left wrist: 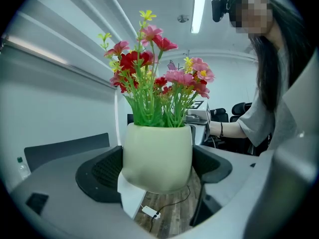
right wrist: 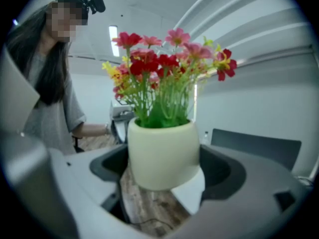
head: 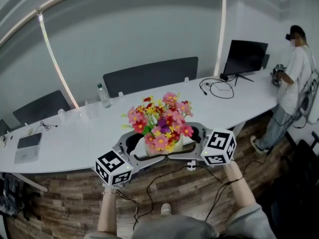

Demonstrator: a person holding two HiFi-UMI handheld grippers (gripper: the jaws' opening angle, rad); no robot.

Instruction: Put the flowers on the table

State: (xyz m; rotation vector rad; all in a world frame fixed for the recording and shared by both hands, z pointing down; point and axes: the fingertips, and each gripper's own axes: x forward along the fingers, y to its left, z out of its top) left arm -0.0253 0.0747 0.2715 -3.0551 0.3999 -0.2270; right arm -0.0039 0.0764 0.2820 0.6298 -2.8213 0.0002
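Observation:
A cream pot (head: pixel 164 147) of pink, red and yellow flowers (head: pixel 160 119) hangs in the air at the front edge of the long white table (head: pixel 75 143). My left gripper (head: pixel 135 146) grips it from the left and my right gripper (head: pixel 195 135) from the right. In the left gripper view the pot (left wrist: pixel 157 156) fills the gap, with both dark pads against its sides. The right gripper view shows the same pot (right wrist: pixel 164 156) pressed between its jaws. Wooden floor and a strip of the table's edge show under the pot.
On the table stand a water bottle (head: pixel 103 94), clear cups (head: pixel 62 116), a laptop (head: pixel 29 141), looped cables (head: pixel 217 88) and a monitor (head: pixel 244 57). Dark chairs (head: pixel 149 76) line the far side. A person (head: pixel 294 83) stands at the right end. A cable and power strip (head: pixel 191 166) lie on the floor.

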